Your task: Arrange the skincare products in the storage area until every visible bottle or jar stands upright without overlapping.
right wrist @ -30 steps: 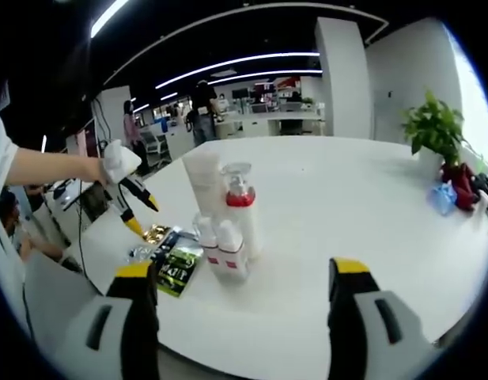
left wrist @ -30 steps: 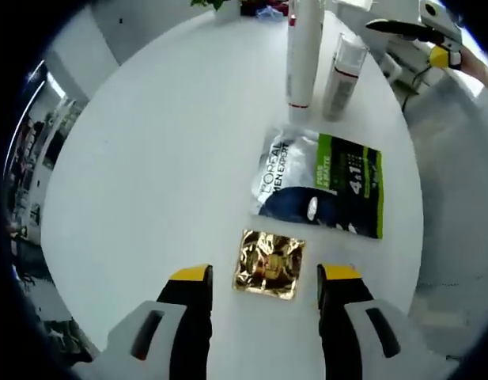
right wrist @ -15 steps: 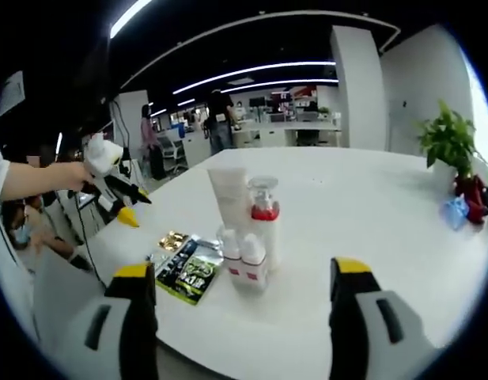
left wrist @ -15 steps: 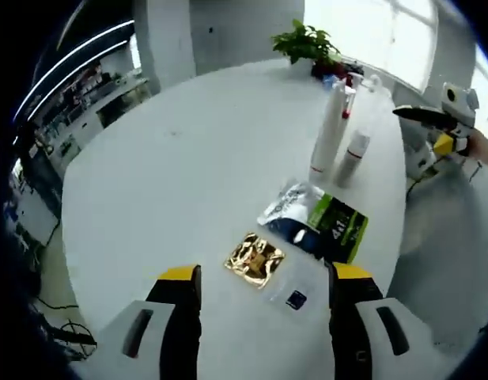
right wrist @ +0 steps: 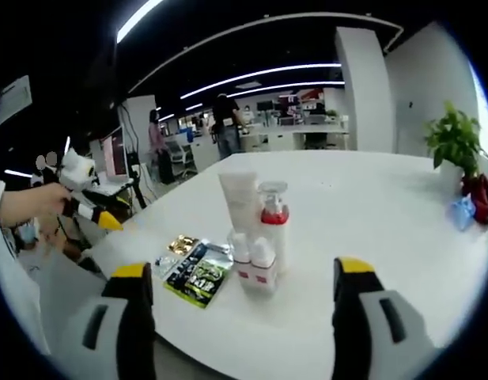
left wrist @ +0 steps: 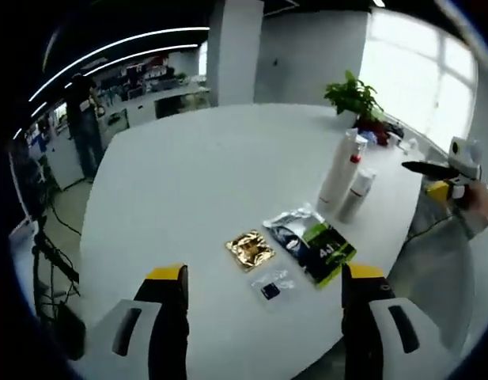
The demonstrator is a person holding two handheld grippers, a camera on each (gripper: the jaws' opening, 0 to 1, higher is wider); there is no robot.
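A round white desk (left wrist: 188, 182) carries a cluster of skincare bottles (right wrist: 255, 229), all upright with long axes vertical: a tall white tube (right wrist: 238, 202), a clear pump bottle (right wrist: 273, 226) with a red collar, and two small white bottles (right wrist: 252, 265) touching in front. Just left lie flat sachets: a green and black pouch (left wrist: 316, 244), a crinkled gold foil packet (left wrist: 249, 250) and a tiny clear one (left wrist: 271, 285), perhaps a sample. The left claw (left wrist: 263, 277) and right claw (right wrist: 244, 273) both stand spread, holding nothing.
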